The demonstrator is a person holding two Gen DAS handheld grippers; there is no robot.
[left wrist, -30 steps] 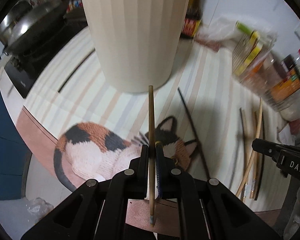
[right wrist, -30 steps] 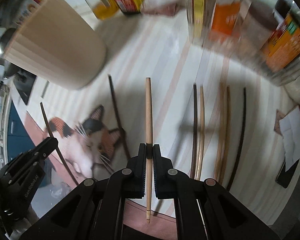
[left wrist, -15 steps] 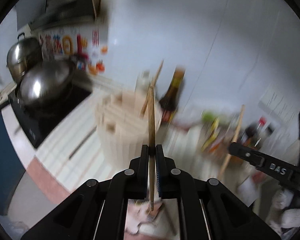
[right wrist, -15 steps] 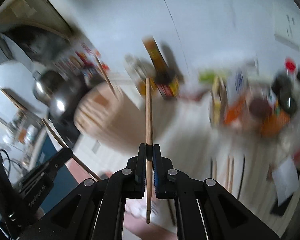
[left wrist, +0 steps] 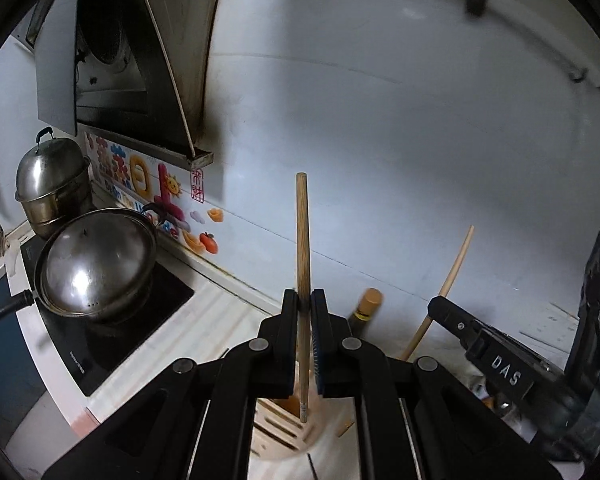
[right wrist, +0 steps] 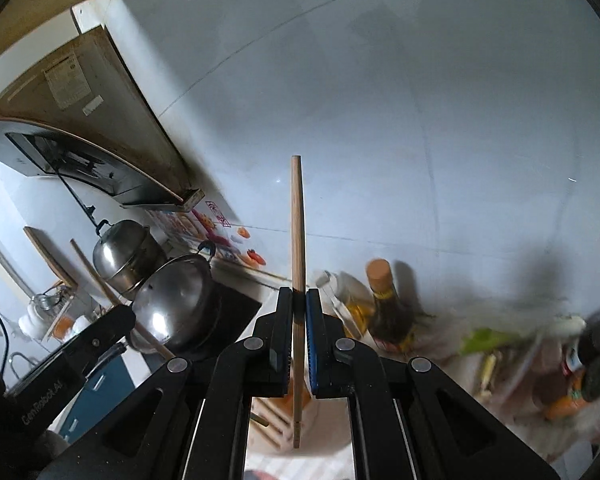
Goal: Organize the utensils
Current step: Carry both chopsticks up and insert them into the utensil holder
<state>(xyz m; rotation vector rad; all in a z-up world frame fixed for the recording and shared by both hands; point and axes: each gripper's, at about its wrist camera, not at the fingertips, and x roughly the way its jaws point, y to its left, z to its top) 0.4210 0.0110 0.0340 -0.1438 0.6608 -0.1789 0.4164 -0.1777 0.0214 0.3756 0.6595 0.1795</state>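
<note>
My left gripper [left wrist: 304, 300] is shut on a light wooden chopstick [left wrist: 302, 240] that stands upright, its lower end hanging over the slotted wooden utensil holder [left wrist: 284, 428]. My right gripper [right wrist: 299, 300] is shut on a second wooden chopstick [right wrist: 298, 232], also upright above the holder [right wrist: 278, 420]. Each wrist view shows the other gripper at its edge with its chopstick [left wrist: 452, 276] [right wrist: 100, 280]. The holder is mostly hidden behind the black fingers in both views.
A black cooktop [left wrist: 112, 332] at the left carries a lidded steel wok [left wrist: 96, 264] and a stacked steel pot [left wrist: 52, 184], under a range hood [left wrist: 112, 60]. A dark sauce bottle [right wrist: 388, 304] stands behind the holder, with blurred jars and packets [right wrist: 572, 360] at the right. A white tiled wall fills the background.
Both grippers have risen from just above the countertop mat, each carrying its chopstick, and tilted up toward the wall. The holder has dropped from the top of the views to the bottom.
</note>
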